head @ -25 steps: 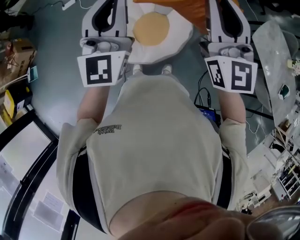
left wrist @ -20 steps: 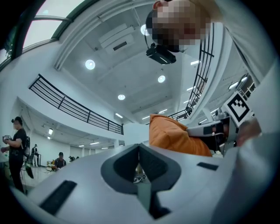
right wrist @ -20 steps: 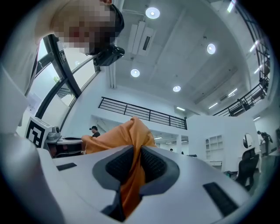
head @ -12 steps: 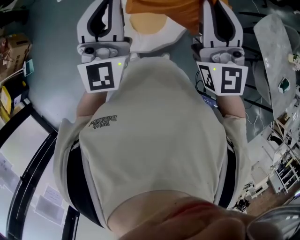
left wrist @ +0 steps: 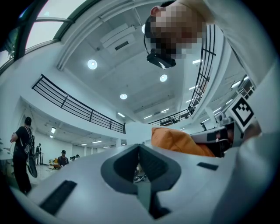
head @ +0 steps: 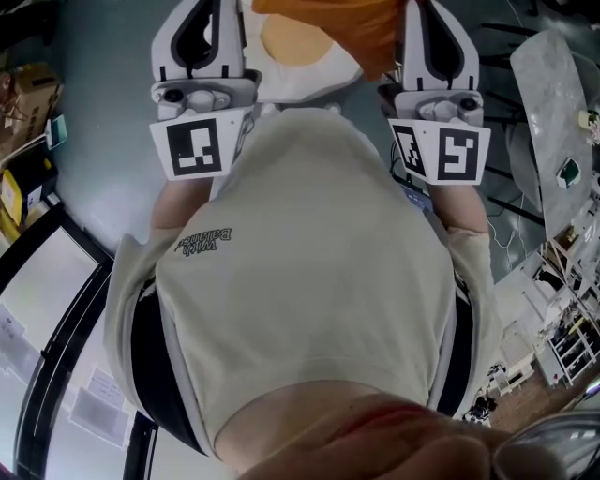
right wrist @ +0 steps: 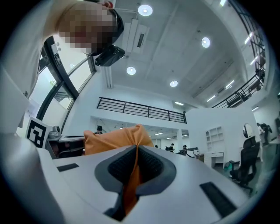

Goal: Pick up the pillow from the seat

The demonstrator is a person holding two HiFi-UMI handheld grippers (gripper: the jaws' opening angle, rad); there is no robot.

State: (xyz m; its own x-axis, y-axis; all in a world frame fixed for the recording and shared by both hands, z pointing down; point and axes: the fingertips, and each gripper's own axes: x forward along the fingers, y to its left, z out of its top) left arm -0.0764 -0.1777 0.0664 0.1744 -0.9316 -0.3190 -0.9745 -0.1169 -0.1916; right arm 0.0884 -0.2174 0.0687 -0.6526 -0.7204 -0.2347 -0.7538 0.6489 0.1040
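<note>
The orange pillow (head: 330,22) hangs at the top of the head view, above a white seat with a tan round middle (head: 298,58). My right gripper (head: 433,17) holds it at its right edge. In the right gripper view the jaws are closing tight on a fold of the pillow's orange fabric (right wrist: 131,183), and the pillow (right wrist: 114,139) bulges beyond the right gripper (right wrist: 136,162). My left gripper (head: 208,13) stands left of the pillow. Its pads meet with nothing between them at the left gripper (left wrist: 139,162), and the pillow (left wrist: 176,141) shows off to its right.
The person's torso in a beige shirt (head: 300,281) fills the middle of the head view. Cardboard boxes (head: 28,89) lie at the left, a plastic-wrapped object (head: 553,103) and cables at the right. Both gripper views point up at a ceiling with lamps (right wrist: 145,9).
Both grippers and the pillow have shifted slightly up in the head view. The seat now shows less at the top edge, with more of it behind the pillow.
</note>
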